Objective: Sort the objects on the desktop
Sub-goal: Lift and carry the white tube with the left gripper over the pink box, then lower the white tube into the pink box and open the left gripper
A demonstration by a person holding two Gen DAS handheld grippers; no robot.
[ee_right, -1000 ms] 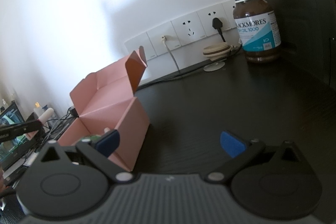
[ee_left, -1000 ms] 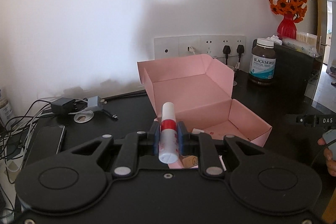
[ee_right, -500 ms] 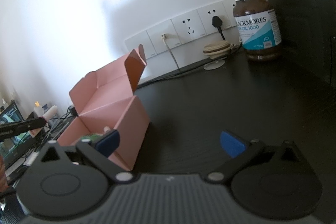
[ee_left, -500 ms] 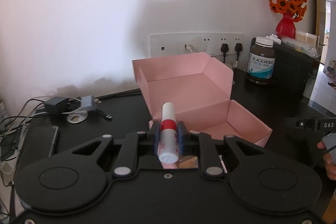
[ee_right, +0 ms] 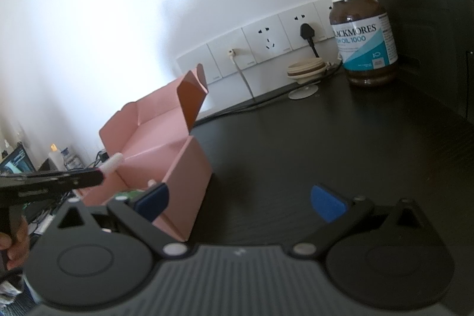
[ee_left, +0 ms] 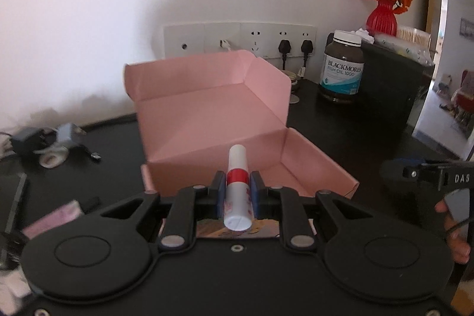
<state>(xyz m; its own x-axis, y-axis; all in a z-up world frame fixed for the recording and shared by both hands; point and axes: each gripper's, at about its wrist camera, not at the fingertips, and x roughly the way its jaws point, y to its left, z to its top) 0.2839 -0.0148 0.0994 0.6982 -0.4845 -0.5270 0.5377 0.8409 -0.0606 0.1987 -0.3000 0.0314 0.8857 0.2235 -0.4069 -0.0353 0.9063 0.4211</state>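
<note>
From the left wrist camera, the left tongs are clamped on a white tube with a red band, its blue pads pressing it from both sides; the tube points forward over the near edge of the open pink box, which sits on the dark desk with its lid flap standing up toward the wall. Behind the box runs a row of wall sockets, and to the right stands a brown Blackmores fish oil bottle beside a black cabinet topped by a red vase of orange flowers. At the left lie grey chargers and a phone, near a pink packet. At the far right edge the right tongs appear side-on. From the right wrist camera, the right tongs stand wide apart and hold nothing, hovering over the desk just beside the pink box. The left tongs reach in from the left with the white tube sticking out over the box's far side. The fish oil bottle stands well apart near the sockets, next to a small cream round stand.
</note>
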